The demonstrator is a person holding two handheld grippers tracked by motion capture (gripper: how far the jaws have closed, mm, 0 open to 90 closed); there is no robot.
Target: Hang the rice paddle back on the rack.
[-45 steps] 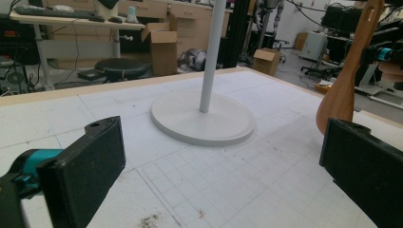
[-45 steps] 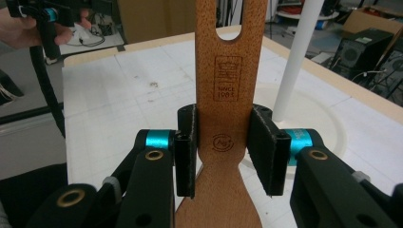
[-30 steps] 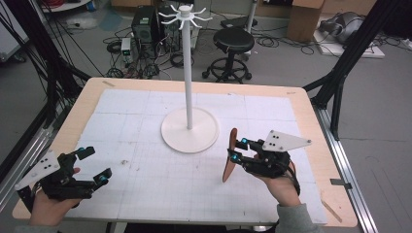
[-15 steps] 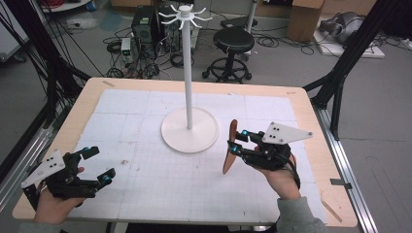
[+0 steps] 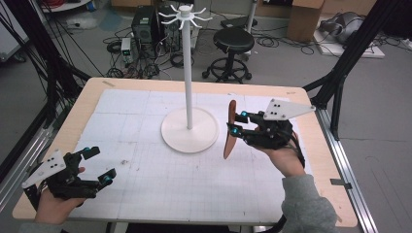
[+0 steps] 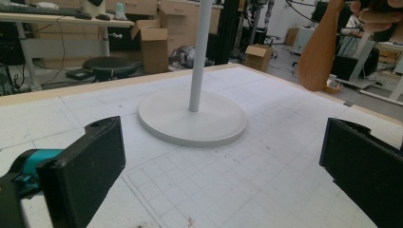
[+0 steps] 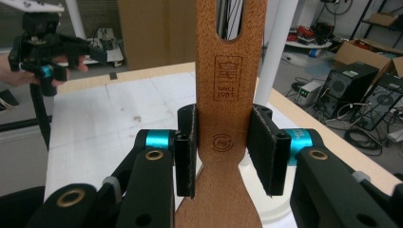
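Wooden spatula (image 5: 230,131) in right tongs (image 5: 237,124)

- The wooden spatula (image 7: 228,118) is showing a warm reddish-brown colour, with a darker stamped mark on its flat face.
- The right gripper (image 7: 228,152) is looking black, with bright turquoise rings and brass-coloured rivets.
- The left gripper (image 5: 94,167) is also appearing black with turquoise parts, and a pale grey plate is sitting on top.
- The stand (image 5: 189,131) is showing plain white, both pole and round base.
- The mat (image 5: 160,184) is appearing white with a thin grey grid.
- The table (image 5: 87,97) is showing a light wood edge.
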